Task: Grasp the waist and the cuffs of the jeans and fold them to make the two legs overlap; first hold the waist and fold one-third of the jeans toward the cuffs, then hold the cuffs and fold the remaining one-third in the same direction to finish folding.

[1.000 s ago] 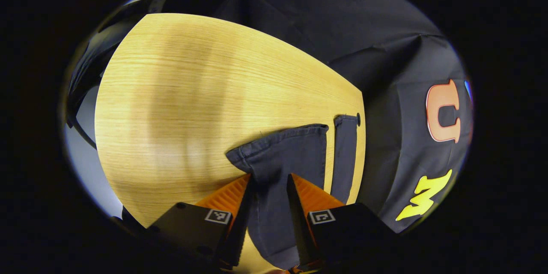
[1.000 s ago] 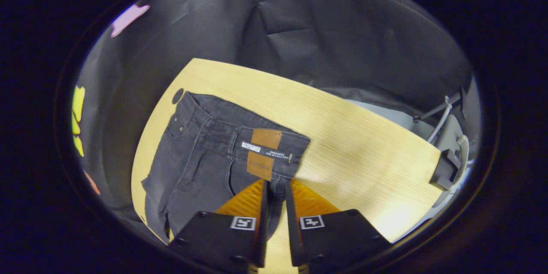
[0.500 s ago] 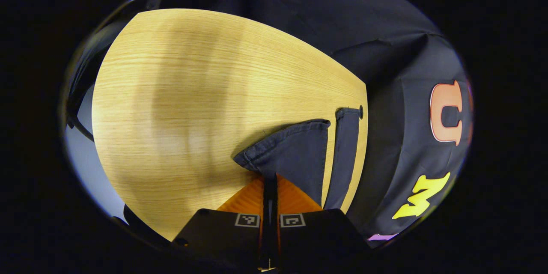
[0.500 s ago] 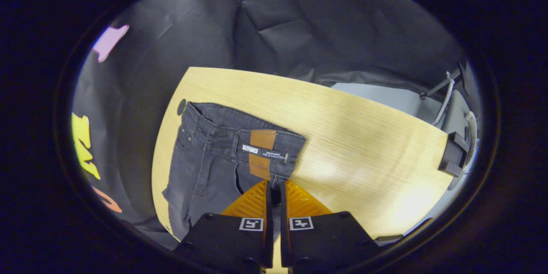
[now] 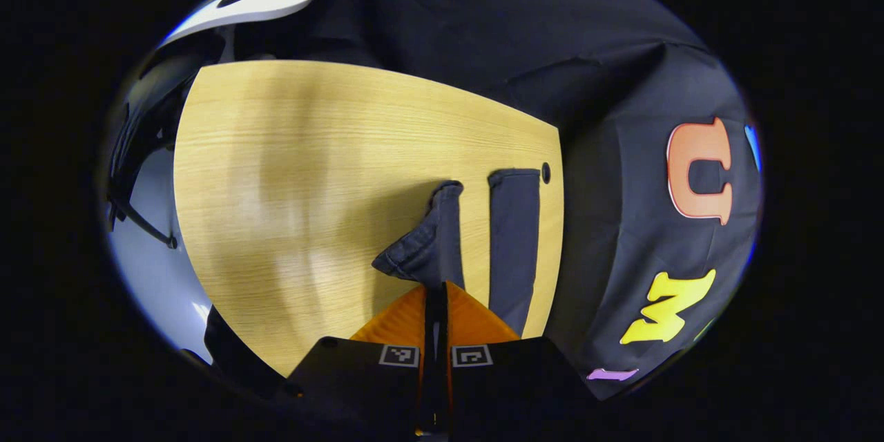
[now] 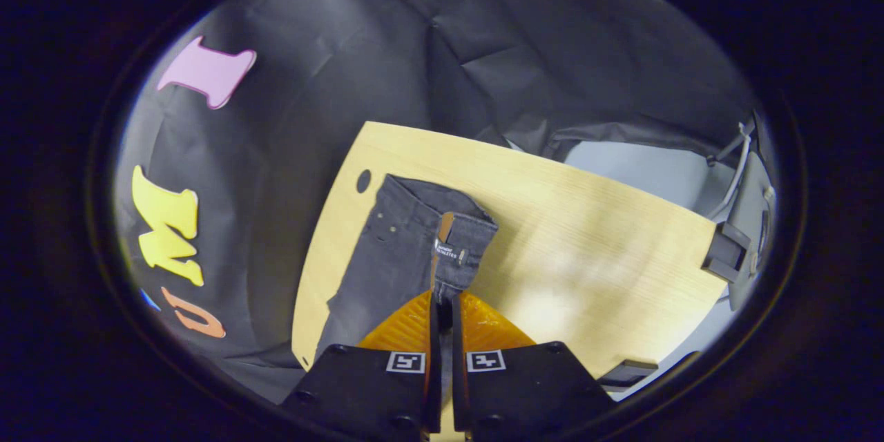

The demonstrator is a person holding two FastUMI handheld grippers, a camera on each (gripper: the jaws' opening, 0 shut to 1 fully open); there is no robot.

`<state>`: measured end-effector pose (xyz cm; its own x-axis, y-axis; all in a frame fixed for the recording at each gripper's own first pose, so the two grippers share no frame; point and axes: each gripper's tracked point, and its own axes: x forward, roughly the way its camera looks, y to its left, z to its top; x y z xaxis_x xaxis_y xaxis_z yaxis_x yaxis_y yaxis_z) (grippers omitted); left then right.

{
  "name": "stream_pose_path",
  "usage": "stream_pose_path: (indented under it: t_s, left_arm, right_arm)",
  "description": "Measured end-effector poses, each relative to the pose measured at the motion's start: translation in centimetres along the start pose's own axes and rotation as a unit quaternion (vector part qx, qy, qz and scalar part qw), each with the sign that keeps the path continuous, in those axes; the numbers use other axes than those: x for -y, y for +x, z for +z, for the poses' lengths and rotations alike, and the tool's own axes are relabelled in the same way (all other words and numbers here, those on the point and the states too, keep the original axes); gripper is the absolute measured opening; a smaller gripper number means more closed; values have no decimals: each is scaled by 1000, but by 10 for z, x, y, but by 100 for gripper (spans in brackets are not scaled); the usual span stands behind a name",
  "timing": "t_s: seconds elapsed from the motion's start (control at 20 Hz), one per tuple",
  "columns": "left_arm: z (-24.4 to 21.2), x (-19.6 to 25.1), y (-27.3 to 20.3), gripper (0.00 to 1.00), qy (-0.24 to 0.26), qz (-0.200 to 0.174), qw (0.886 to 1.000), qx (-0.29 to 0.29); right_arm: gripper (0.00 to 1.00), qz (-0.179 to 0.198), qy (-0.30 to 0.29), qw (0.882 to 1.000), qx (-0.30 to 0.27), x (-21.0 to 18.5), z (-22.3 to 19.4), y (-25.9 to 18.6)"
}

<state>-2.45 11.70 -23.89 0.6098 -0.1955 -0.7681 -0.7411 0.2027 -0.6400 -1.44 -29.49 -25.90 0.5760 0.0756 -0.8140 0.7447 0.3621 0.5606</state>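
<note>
In the left gripper view, the left tool is pressed together, pinching the near cuff of the dark jeans, lifted above the wooden bench; the other leg lies flat beyond. In the right gripper view, the right tool pinches the waist, raised and bunched.

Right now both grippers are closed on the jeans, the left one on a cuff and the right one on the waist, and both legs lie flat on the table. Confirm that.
Not quite. In the left gripper view, the left gripper has lifted its cuff off the table; the other leg lies flat. The right gripper is closed on the waist of the jeans.
</note>
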Motion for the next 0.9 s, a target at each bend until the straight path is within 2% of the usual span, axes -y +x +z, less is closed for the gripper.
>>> stream_pose_path:
  t_s: [0.1, 0.15, 0.2, 0.3, 0.65, 0.9]
  left_arm:
    - [4, 20, -5, 3, 15, -8, 1000, -8]
    - [7, 31, -4, 4, 24, -12, 1000, -13]
    - [9, 42, -3, 3, 36, -12, 999, -19]
    - [15, 59, 0, 3, 55, -12, 998, -29]
    - [36, 117, 39, 3, 94, -2, 994, -57]
    - [50, 145, 91, 4, 124, 18, 990, -69]
  right_arm:
    - [7, 17, -10, 1000, -1, -19, 3, -10]
    - [3, 24, -16, 1000, 0, -29, 6, -15]
    - [7, 30, -20, 999, 0, -39, 10, -17]
    - [7, 40, -22, 999, -3, -60, 16, -18]
    - [7, 45, -38, 998, -12, -104, 37, 5]
    - [7, 33, -70, 997, -9, -120, 51, 38]
